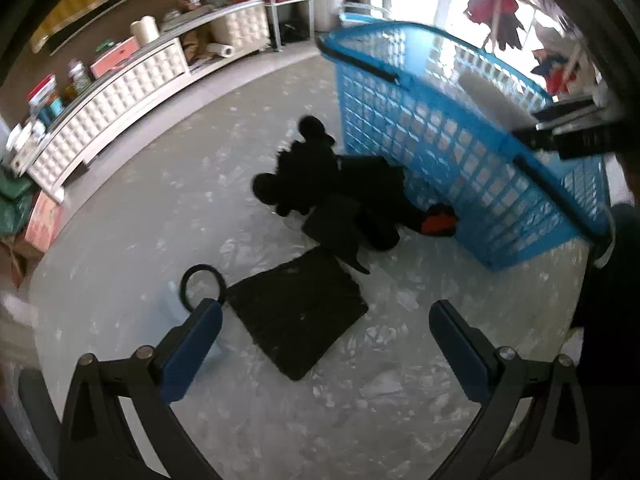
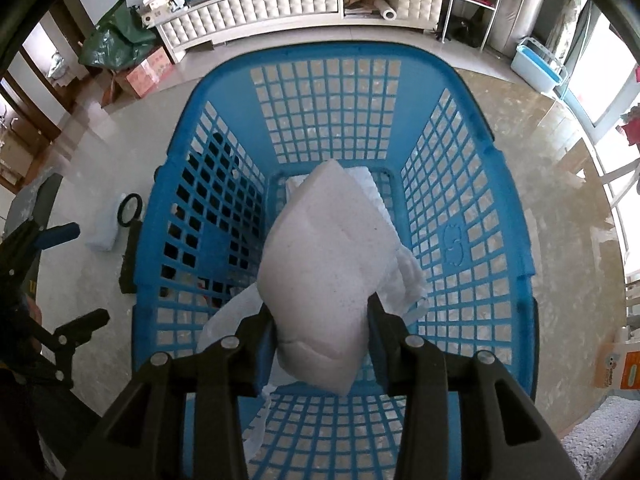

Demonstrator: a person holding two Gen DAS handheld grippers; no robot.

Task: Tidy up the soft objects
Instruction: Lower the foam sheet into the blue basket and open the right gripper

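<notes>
Marble floor (image 1: pixel 280 420), pale and glossy, carries a blue basket (image 2: pixel 468 240) before a white quilted cabinet (image 2: pixel 280 2). Right tongs (image 2: pixel 322 320) squeeze a white foam pad (image 2: pixel 320 272) above the basket's interior. Left tongs (image 1: pixel 326 346) gape wide over a black mat (image 1: pixel 298 312), near a black plush toy (image 1: pixel 320 184) resting against the basket.

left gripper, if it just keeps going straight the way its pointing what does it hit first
Most likely the flat black pad on the floor: it lies right ahead between the open fingers of the left gripper. The black plush toy and blue basket sit farther on. Depth is uncertain.
</notes>
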